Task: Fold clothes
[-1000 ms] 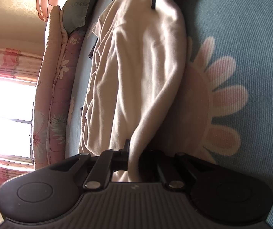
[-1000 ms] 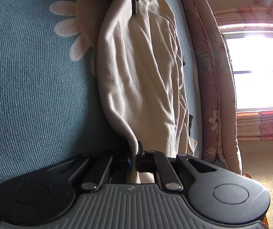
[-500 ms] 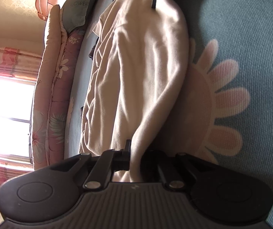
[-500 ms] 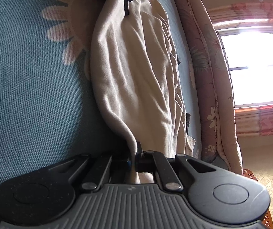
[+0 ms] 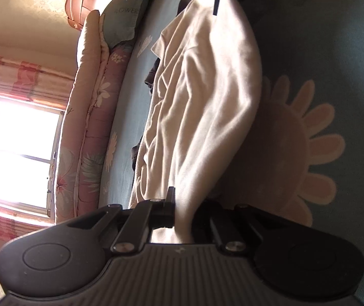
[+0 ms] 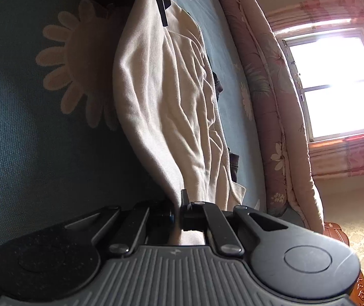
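Your left hand-held gripper (image 5: pixel 182 211) is clamped on one end of the cream garment (image 5: pixel 207 97), with the cloth pinched between its closed fingers. Your right hand-held gripper (image 6: pixel 178 204) is clamped on the opposite end of the same garment (image 6: pixel 171 97), the edge of the cloth running down into its closed fingers. Each camera also sees the other gripper at the far end, at the top of the picture. The garment hangs stretched between the two grippers, raised along this held edge, and its far side lies in wrinkles on the blue bedsheet (image 5: pixel 334 38), beside a large pale flower print (image 6: pixel 75 61). Something dark (image 6: pixel 232 163) shows under the far edge of the garment. A rolled floral quilt (image 5: pixel 90 117) lies along the far side of the bed, with a bright window (image 6: pixel 334 86) behind it.
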Demonstrator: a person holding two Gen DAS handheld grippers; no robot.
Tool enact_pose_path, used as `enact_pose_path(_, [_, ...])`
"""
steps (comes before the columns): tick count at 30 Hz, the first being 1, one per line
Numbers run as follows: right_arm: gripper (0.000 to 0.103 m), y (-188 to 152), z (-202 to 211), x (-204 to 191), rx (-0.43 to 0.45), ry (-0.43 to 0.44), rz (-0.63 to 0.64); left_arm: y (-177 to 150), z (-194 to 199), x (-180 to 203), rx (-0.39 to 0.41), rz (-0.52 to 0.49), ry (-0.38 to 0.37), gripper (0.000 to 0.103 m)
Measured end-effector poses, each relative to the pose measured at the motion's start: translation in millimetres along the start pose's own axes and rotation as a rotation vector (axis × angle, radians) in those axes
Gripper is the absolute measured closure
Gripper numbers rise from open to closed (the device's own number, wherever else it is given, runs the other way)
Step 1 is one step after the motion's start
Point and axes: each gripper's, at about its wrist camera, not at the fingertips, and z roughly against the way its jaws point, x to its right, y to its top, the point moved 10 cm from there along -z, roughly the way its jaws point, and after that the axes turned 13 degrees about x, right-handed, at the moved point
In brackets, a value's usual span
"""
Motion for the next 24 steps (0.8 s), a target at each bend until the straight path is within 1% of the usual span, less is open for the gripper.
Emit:
enact_pose_path(6, [0.096,2,15,-1,0.013,0.016,-0.012,0,23,9,0.003,-0.008,-0.010,0.102])
enact_pose_path(11, [0.096,10,27,-4,0.018,0.060,-0.018,3,47,14,0.003,-0.003,-0.015,0.102])
enact_pose_path(15, [0.096,12,41,-11,0.012,0.085,-0.013,4,73,24,0.000,-0.010,-0.031,0.102])
enact_pose_path(21, [0.096,22,87,-34,0.003,0.134,-0.017,10,125,43,-0.003,0.000,-0.042,0.102])
enact_pose_path(24, [0.096,29,121,-54,0.001,0.154,-0.027,11,154,57,-0.006,0.005,-0.049,0.102])
